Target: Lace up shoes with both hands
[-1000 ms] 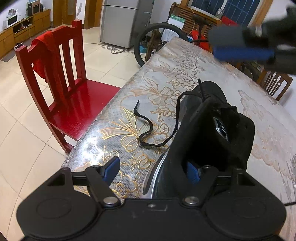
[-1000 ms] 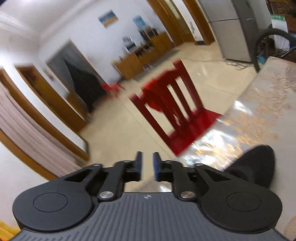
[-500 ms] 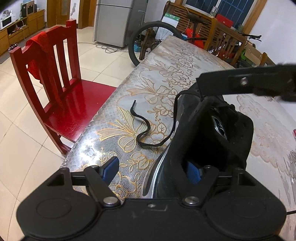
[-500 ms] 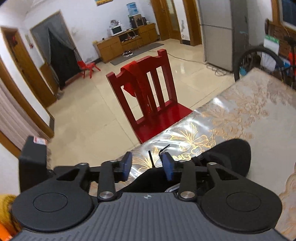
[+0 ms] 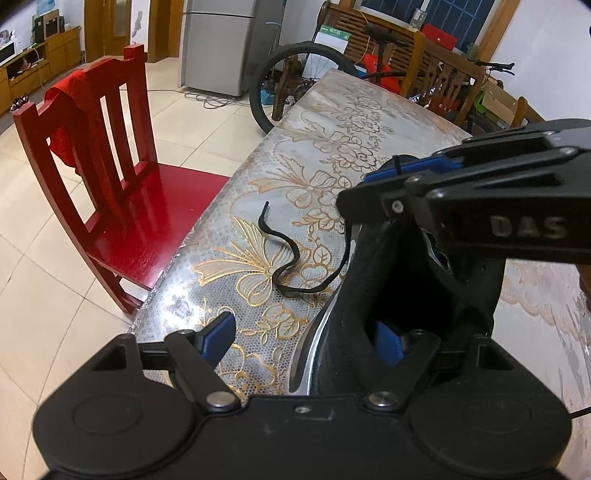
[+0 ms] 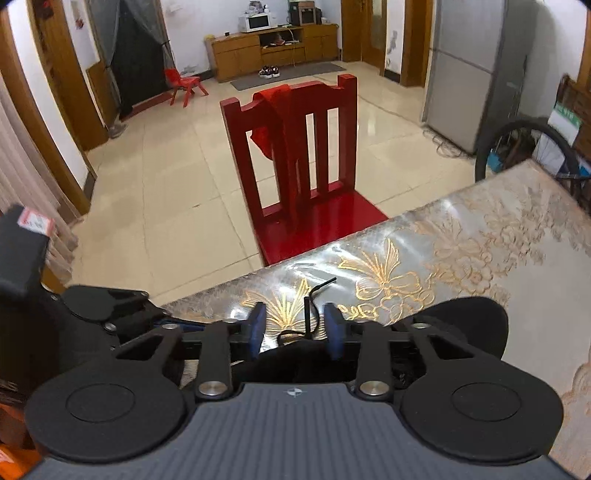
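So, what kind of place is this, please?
Most likely a home dining and living area: a table with a floral cover, a red chair, a refrigerator, and a microwave on a wooden cabinet.

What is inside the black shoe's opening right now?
In the left wrist view, one blue pad of the left gripper sits inside the black shoe, with the other outside its wall. Deeper in, the interior is dark, and the right gripper covers the tongue area.
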A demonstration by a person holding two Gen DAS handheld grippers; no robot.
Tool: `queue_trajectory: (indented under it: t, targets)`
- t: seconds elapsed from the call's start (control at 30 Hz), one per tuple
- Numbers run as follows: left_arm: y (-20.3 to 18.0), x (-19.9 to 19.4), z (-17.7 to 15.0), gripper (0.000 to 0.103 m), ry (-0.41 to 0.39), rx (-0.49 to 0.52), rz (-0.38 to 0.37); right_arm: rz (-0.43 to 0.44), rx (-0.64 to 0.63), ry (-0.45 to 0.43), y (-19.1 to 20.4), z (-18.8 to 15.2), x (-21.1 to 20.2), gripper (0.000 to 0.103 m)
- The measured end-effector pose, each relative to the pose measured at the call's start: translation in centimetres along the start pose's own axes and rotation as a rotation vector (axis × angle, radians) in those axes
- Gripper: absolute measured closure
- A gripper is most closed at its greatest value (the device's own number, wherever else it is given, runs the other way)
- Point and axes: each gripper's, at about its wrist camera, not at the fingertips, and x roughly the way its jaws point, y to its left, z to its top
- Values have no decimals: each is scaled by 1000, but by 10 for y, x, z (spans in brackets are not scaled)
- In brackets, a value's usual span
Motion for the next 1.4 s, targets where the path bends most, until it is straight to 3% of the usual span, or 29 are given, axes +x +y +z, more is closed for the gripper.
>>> queue_trajectory:
  t: [0.07,0.27,0.47,0.63,0.87,1.07,1.23,1.4]
  targets:
    - [0,0,0,25,1,1,-3,-14,0,-7,0,-1,1,100]
    - [0,1,0,24,3,11,-11,142,360,-59,-41,-9,-5,100]
    - [1,3,0,22,11,11,-13,427,710,-251,-70,-22,-31,100]
    - [-1,5,1,21,19,18,-13,672,843,-482,-78,-4,-73,100]
    - [-3,8,2,21,26,25,-15,871,790,-679,-71,35,-126,100]
    - [-7,10,1,20,41,41,-29,966,679,-751,-54,64,-157,100]
    - [-16,8,-4,21,35,76,-28,998,580,-702,-39,76,-161,100]
    - [18,-26,-16,21,-53,16,-69,1003,492,-508,-32,56,-155,100]
